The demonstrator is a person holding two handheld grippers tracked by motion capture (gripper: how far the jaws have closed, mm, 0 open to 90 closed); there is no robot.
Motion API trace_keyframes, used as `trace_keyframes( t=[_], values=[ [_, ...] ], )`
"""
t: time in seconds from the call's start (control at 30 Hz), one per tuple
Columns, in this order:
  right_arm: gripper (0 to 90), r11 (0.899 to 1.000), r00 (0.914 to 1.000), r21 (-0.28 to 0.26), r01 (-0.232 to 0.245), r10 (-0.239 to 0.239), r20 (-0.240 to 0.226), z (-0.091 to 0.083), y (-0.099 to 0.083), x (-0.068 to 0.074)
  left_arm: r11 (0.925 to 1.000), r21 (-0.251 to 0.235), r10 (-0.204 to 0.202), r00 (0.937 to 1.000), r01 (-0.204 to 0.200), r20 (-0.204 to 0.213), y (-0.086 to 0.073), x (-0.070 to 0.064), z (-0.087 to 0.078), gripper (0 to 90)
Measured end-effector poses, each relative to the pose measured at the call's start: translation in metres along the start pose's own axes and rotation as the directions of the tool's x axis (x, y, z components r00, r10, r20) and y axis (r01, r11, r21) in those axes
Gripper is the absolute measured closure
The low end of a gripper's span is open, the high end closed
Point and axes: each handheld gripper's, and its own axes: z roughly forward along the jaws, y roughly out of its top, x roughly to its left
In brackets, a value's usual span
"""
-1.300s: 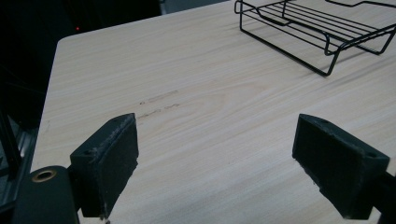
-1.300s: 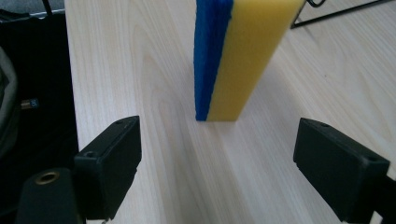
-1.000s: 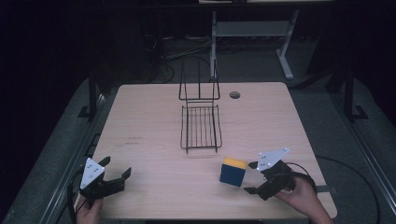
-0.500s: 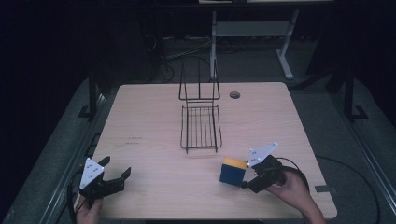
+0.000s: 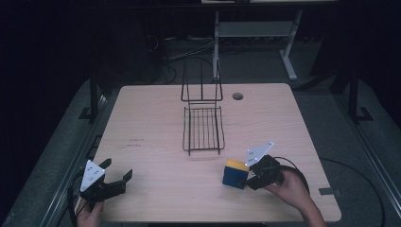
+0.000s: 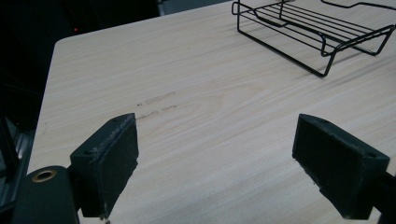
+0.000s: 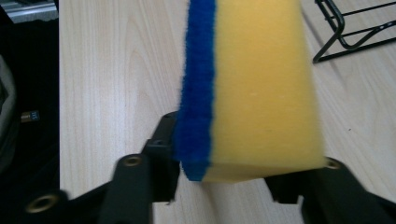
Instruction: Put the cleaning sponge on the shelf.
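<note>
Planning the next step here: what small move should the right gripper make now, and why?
Probably lift the sponge slightly and carry it toward the wire rack. The right gripper is shut on it, low by the table, with the rack ahead. The left gripper is open, apart.

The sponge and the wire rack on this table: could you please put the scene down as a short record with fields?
held item: sponge, yellow foam with a blue scrub layer
holder: right tongs, shut on the sponge
sponge place: near the table's front edge, right of centre, apart from the rack
left tongs: open, holding nothing, at the table's front left
wire rack: black, nothing in it, mid-table
table: light wood, round hole near its far edge
</note>
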Motion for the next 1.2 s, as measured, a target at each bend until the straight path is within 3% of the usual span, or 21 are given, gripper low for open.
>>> trace_keyframes(
  t=[0.43,1.2],
  values=[
    [57.1,0.999,0.9991,0.010,0.032,-0.032,-0.029,-0.003,0.015,-0.006,1.0000,-0.001,-0.003,1.0000,0.003,-0.002,0.000,0.001,-0.001,13.9],
    [57.3,0.997,0.9961,-0.005,0.075,-0.075,-0.045,-0.009,0.051,-0.035,1.0000,-0.004,-0.003,1.0000,0.003,0.000,0.000,0.001,0.000,13.9]
  ],
)
